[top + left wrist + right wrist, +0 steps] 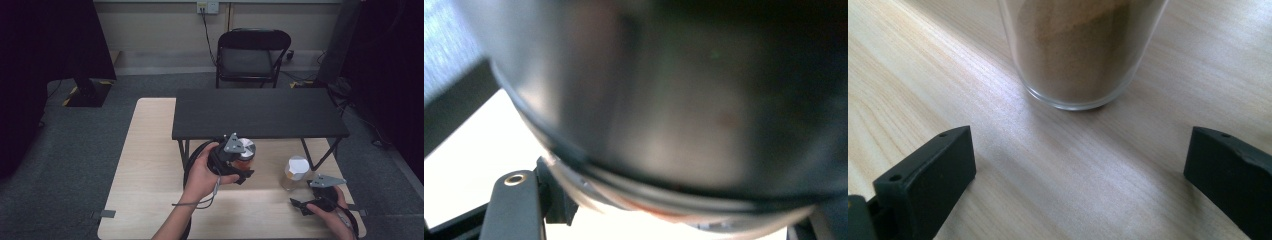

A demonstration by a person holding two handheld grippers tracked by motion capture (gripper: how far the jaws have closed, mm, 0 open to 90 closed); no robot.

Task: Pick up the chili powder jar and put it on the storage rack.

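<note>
The left gripper (239, 165) was shut tight on a round glass jar with a shiny silver lid and reddish-brown stuff inside (245, 156). The person held that jar up off the pale wooden table (150, 150), just in front of the low black shelf on thin metal legs (257, 119). In the left gripper view the jar (664, 100) was pressed so close to the camera that it looked dark and blurry, with one black jaw hugging its side. The jar stood nearly straight up, lid on top.

The right gripper (306, 205) sat low by the table, and its jaws were wide open with nothing in them. Right ahead of those jaws stood a second clear glass jar with a white lid and light brown powder inside (295, 172). In the right gripper view this jar (1083, 50) stood on the wood in the middle, a little way past the two black jaw tips, not touching either. It stood upright too, so its long way ran up and down.

I think that was what counted for the next move. The white-lidded jar lay straight in front of the right gripper and much nearer to it than to the left one. The gap looked wide enough to slide around the jar. The left gripper was busy holding its own jar.
</note>
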